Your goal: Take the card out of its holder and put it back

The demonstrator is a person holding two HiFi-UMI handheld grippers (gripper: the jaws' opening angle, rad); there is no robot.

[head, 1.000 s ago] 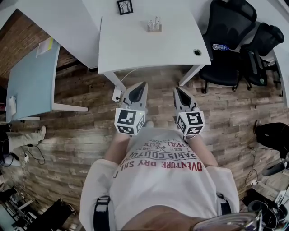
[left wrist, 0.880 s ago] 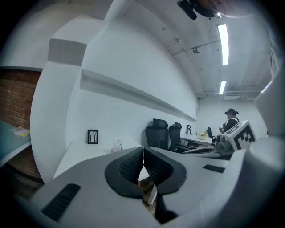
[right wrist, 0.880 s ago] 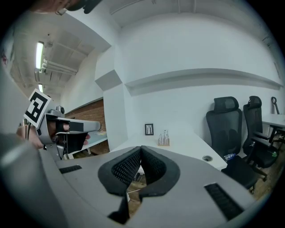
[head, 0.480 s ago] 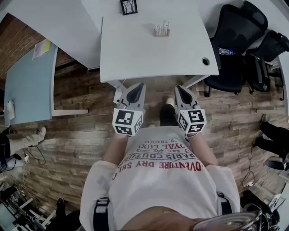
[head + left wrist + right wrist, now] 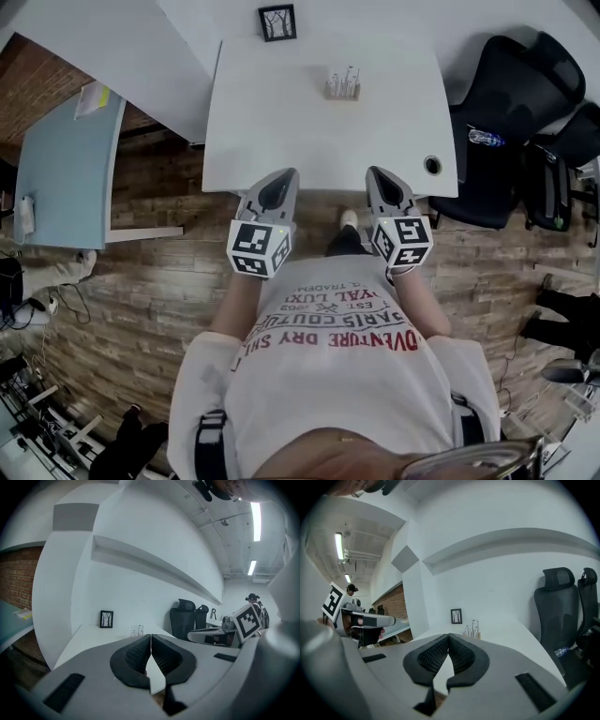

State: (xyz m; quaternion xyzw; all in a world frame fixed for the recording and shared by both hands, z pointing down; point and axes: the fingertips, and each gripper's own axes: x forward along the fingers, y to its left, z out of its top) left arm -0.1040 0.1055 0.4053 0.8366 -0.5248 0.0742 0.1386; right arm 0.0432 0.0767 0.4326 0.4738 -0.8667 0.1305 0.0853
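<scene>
Bright, even light from ceiling tubes (image 5: 256, 521); strong fisheye bending and dark vignetting at the edges; soft shadows, little blur

Card holder (image 5: 343, 84) on table (image 5: 281, 141); picture frame (image 5: 277, 22) behind-left; chairs (image 5: 511, 103) right.

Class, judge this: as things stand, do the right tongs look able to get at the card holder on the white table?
Probably yes. Only bare white table lies between the right tongs and the card holder toward the far side; nothing blocks the way. The shut tongs must open first.
</scene>
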